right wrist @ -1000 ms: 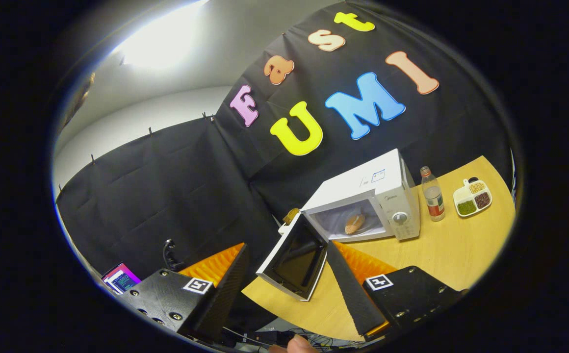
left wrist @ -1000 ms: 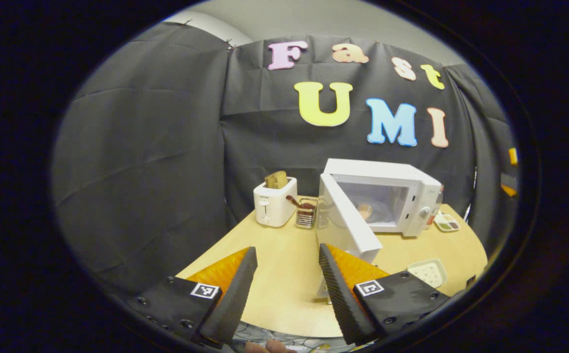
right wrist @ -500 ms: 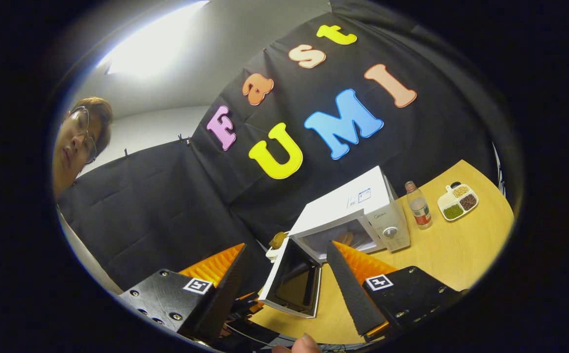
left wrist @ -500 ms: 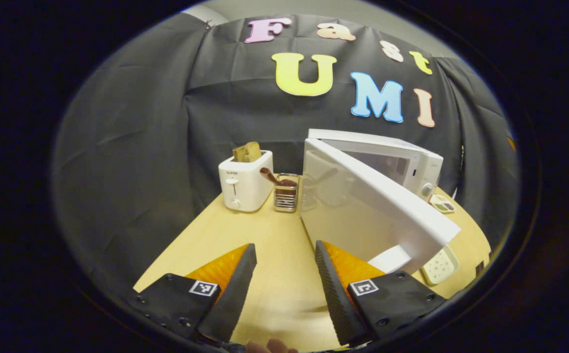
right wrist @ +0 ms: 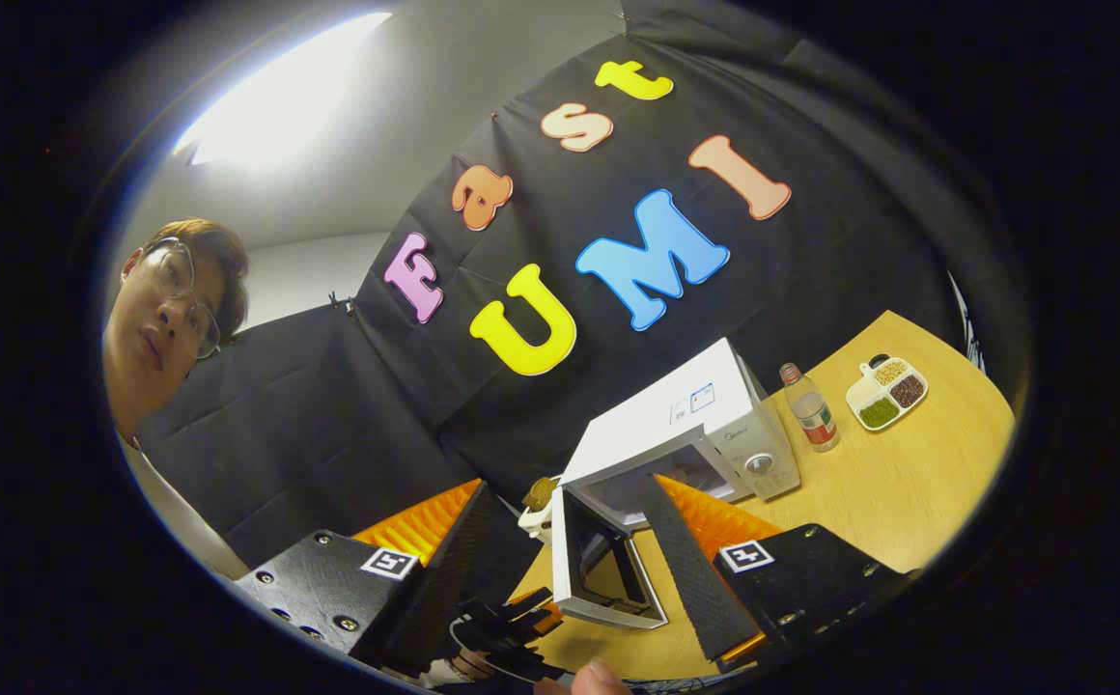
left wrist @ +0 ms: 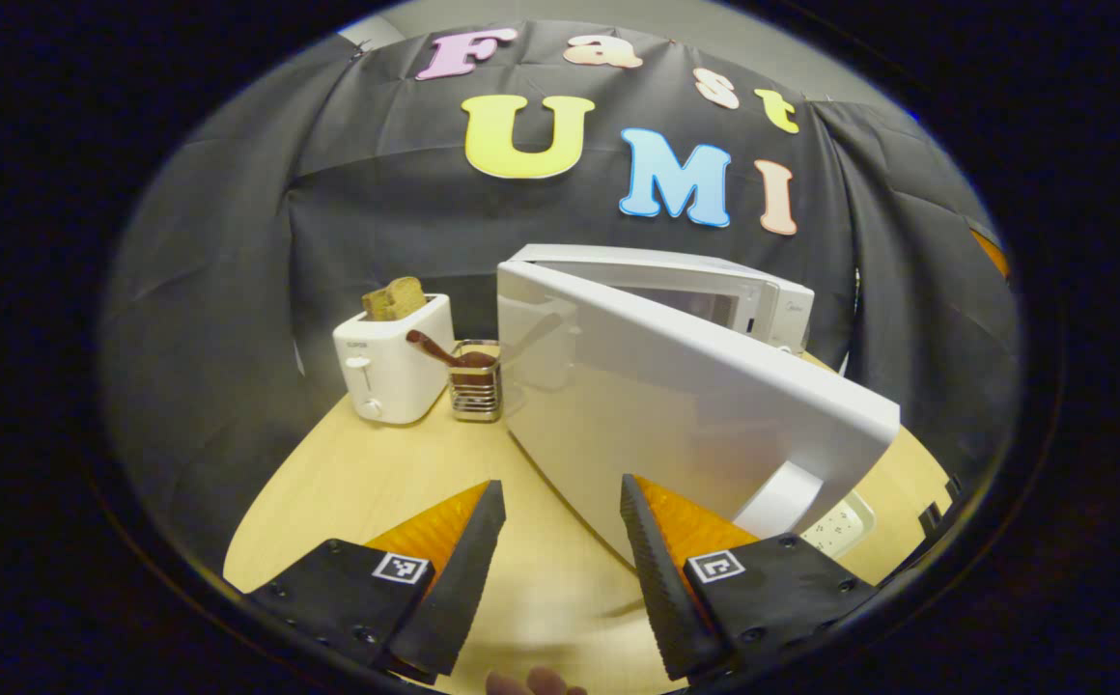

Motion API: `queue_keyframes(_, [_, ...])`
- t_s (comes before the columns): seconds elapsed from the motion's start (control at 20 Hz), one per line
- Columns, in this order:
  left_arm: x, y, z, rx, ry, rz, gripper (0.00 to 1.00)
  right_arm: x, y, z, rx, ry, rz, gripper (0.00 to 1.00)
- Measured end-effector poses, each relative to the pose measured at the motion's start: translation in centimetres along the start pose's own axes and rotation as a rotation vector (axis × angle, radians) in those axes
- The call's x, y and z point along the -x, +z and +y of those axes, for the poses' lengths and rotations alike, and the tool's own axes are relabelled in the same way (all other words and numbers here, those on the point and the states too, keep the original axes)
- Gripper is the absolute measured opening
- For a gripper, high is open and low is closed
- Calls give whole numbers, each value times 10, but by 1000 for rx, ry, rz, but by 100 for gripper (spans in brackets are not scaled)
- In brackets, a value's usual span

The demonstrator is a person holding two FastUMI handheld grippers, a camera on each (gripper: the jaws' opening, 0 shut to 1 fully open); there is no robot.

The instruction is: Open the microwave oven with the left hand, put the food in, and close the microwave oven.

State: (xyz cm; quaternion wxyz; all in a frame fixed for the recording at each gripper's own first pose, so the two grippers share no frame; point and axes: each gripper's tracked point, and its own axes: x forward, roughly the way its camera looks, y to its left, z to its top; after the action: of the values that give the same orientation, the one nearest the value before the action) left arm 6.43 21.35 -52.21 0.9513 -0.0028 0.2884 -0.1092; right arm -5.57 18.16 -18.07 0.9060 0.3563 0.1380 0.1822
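The white microwave [left wrist: 714,280] stands at the back of the wooden table [left wrist: 367,483] with its door [left wrist: 657,405] swung partly out, outer face toward me. My left gripper [left wrist: 560,490] is open and empty, close in front of the door's lower edge; I cannot tell whether a finger touches it. In the right gripper view the microwave [right wrist: 705,415] shows its door [right wrist: 570,565] edge-on with the inner window facing right. The right gripper [right wrist: 565,487] is open and empty, held back from the table. One of its fingers hides most of the cavity, so the food is out of sight.
A white toaster [left wrist: 391,359] holding bread and a wire utensil holder [left wrist: 475,391] stand left of the microwave. A small white tray [left wrist: 835,526] lies under the door. A bottle [right wrist: 811,410] and a divided dish [right wrist: 886,394] sit right of the microwave. A person [right wrist: 169,328] leans in at left.
The left gripper has come forward to the door's outer face, and the door has swung somewhat toward the oven. The right gripper has drawn back, and the food has gone out of its sight.
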Motion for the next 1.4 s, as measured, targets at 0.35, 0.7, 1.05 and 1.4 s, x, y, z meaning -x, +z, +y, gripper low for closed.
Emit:
queue_keyframes(0.35, [-54, 22, -39, -19, -68, -7, 82, 12, 29, 13, 89, -14, -24, 97])
queue_keyframes(0.7, [-95, 49, -76, -58, -119, -34, 81, 17, 45, 8, 119, -53, -45, 97])
queue_keyframes(1.05, [-146, 85, -102, -76, -141, -61, 83, 19, 59, -12, 103, -112, -79, 97])
queue_keyframes(1.4, [-180, 118, -107, -78, -131, -100, 82, 12, 57, -32, 71, -146, -83, 97])
